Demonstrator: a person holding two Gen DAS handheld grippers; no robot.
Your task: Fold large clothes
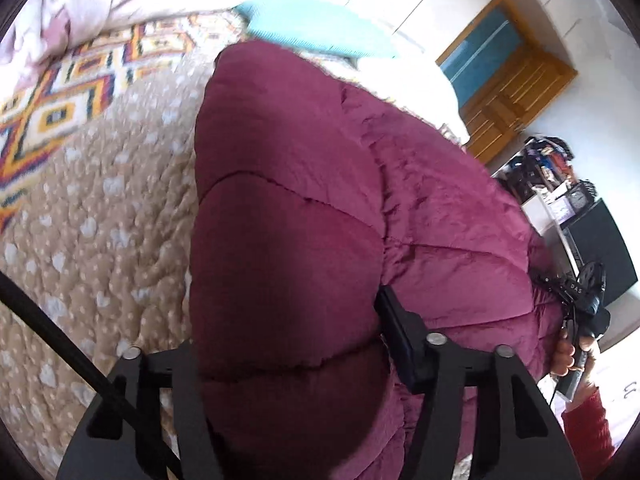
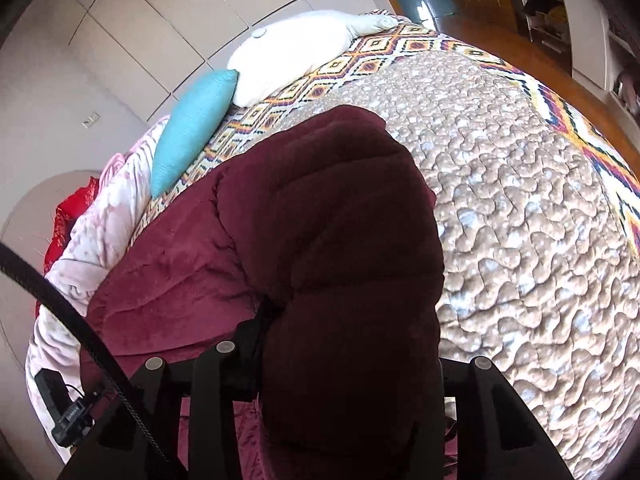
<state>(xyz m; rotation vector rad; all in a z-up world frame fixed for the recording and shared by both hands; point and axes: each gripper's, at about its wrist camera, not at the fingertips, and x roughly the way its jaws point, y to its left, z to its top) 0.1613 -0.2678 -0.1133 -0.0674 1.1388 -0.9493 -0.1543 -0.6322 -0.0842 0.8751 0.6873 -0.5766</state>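
Observation:
A large maroon quilted padded garment (image 1: 420, 184) lies on the tan quilted bedspread (image 1: 104, 216). My left gripper (image 1: 288, 344) is shut on a thick fold of the garment, which bulges up between its fingers and hides the tips. My right gripper (image 2: 352, 344) is likewise shut on a thick fold of the same garment (image 2: 168, 280); the fold covers its fingertips. The right gripper with the person's hand shows at the right edge of the left wrist view (image 1: 576, 308).
A teal cushion (image 2: 192, 132) and a white pillow (image 2: 288, 60) lie at the head of the bed. A pink-white duvet (image 2: 96, 240) is bunched at the bed's edge. Wooden door (image 1: 516, 80), shelves (image 1: 548, 184) and a dark box (image 1: 604, 252) stand beyond the bed.

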